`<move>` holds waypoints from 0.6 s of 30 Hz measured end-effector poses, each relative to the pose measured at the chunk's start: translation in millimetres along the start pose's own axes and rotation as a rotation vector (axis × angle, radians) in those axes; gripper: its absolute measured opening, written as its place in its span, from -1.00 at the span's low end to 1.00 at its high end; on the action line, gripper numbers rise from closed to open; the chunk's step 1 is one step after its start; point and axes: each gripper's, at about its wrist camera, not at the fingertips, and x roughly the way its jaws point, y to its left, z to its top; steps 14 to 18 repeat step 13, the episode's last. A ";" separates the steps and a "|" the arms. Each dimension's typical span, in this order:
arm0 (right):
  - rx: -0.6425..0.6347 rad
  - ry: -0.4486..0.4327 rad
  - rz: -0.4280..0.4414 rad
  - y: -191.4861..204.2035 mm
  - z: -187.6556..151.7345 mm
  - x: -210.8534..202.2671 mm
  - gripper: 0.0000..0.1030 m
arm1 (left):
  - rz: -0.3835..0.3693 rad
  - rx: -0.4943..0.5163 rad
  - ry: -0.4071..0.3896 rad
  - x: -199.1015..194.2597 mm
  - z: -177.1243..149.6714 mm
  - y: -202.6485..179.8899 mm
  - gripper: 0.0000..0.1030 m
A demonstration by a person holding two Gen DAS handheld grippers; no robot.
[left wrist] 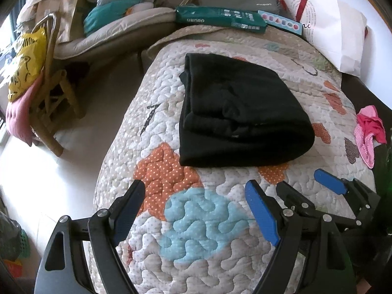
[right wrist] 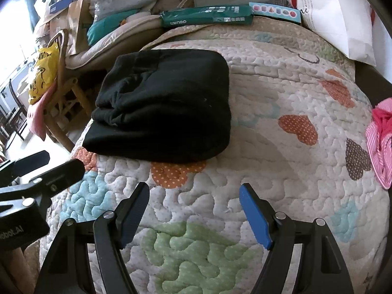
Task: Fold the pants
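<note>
The black pants (left wrist: 240, 112) lie folded into a compact stack on the quilted bedspread (left wrist: 196, 223); they also show in the right wrist view (right wrist: 164, 107). My left gripper (left wrist: 196, 191) is open and empty, held above the quilt just short of the pants' near edge. My right gripper (right wrist: 193, 193) is open and empty, near the pants' near right corner. The right gripper also shows in the left wrist view (left wrist: 303, 183) at lower right, and the left gripper shows in the right wrist view (right wrist: 46, 164) at the left edge.
A pink striped garment (right wrist: 379, 144) lies at the quilt's right edge. A green package (left wrist: 220, 19), a boxed toy (left wrist: 279, 22) and a white paper bag (left wrist: 333, 34) sit at the far end. A wooden chair (left wrist: 54, 103) with a yellow bag (left wrist: 27, 63) stands left, beside the bed.
</note>
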 end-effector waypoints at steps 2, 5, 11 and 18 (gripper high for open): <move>-0.017 0.000 -0.002 1.9 3.4 1.0 0.56 | -0.007 -0.016 0.002 0.9 0.0 1.5 0.61; -0.025 -0.001 -0.004 4.3 7.8 2.9 0.56 | -0.037 -0.037 0.012 3.5 1.2 5.0 0.61; -0.021 -0.002 0.005 5.3 6.3 4.5 0.56 | -0.033 -0.067 0.032 9.2 1.8 10.0 0.61; -0.017 0.002 0.003 4.1 4.8 4.8 0.57 | -0.029 -0.069 0.040 9.5 1.8 10.1 0.61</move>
